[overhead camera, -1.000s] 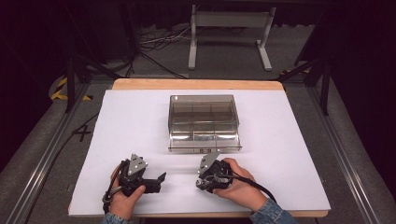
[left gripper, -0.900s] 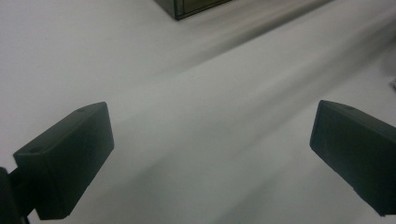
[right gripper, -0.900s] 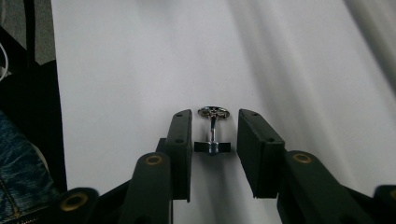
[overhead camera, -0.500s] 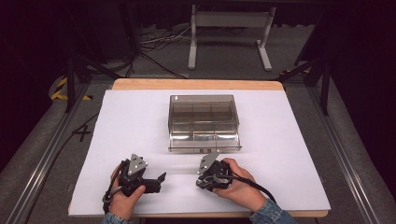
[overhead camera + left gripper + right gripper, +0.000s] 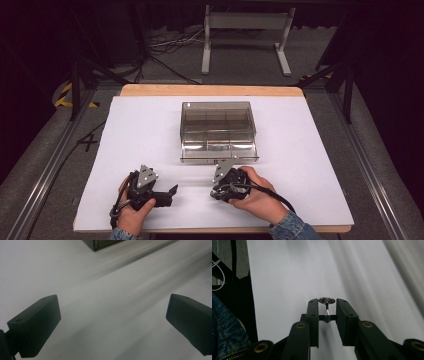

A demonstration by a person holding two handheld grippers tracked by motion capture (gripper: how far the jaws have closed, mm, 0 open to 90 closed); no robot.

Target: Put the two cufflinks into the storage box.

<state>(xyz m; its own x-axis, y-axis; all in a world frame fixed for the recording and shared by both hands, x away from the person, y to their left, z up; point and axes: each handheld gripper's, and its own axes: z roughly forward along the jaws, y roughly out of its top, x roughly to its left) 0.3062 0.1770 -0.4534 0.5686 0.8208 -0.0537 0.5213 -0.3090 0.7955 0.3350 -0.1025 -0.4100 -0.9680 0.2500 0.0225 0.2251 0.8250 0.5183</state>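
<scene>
Two hand-held grippers sit low over the white bench (image 5: 310, 150): the right hand-held gripper (image 5: 326, 311) has just been closing, its jaws narrow around a small shiny pin (image 5: 326, 300) (to lift it, probably), while the left hand-held gripper (image 5: 112, 322) stays wide, empty, near the clear plastic box (image 5: 218, 131)

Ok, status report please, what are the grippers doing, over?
Left gripper open, nothing between its jaws. Right gripper has just been closing, a small silver pin between its jaws. Clear box sits just ahead. Nothing in the way.
</scene>
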